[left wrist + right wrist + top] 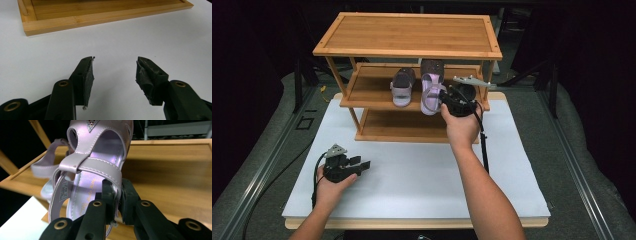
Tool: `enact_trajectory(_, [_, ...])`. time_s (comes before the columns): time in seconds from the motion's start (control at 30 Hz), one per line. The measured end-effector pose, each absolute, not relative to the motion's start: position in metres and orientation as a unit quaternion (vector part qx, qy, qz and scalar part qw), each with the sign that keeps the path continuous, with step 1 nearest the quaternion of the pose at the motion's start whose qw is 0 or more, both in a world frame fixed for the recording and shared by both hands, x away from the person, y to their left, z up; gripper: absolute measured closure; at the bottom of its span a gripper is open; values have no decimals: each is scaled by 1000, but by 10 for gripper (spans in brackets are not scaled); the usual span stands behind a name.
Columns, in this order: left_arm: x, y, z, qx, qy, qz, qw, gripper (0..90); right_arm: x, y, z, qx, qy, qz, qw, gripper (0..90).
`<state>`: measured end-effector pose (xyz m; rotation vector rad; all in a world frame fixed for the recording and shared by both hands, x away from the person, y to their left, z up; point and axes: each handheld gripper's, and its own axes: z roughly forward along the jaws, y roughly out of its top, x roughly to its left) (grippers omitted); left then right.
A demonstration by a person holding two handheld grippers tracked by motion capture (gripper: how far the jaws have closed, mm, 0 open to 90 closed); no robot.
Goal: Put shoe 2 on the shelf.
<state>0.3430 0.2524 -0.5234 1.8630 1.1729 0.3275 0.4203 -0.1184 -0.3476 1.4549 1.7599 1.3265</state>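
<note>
A lilac sandal hangs tilted over the front edge of the middle shelf of a bamboo rack. My right gripper is shut on its heel strap; the right gripper view shows the two black jaws pinching the strap of the sandal. A second lilac sandal lies on the same shelf, just to the left. My left gripper rests low over the white tabletop at the front left, open with nothing between its pads.
The rack stands at the back of the white table, with a bare top shelf and a bottom shelf holding nothing. In the left gripper view the bottom shelf's front rail lies ahead. Dark floor surrounds the table.
</note>
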Motion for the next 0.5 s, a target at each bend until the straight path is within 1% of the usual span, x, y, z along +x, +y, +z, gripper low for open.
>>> enact_trajectory(0.03, [343, 252, -524, 751, 473, 131, 442, 477, 423, -116, -346, 536, 648, 483, 244, 832])
enact_trajectory(0.13, [344, 252, -524, 753, 472, 129, 441, 477, 432, -109, -344, 544, 652, 464, 252, 832])
enact_trajectory(0.33, [343, 250, -525, 755, 468, 128, 440, 477, 443, -98, -338, 546, 659, 437, 276, 832])
enact_trajectory(0.5, [343, 250, -524, 755, 468, 128, 441, 477, 453, -94, -336, 563, 655, 427, 267, 831])
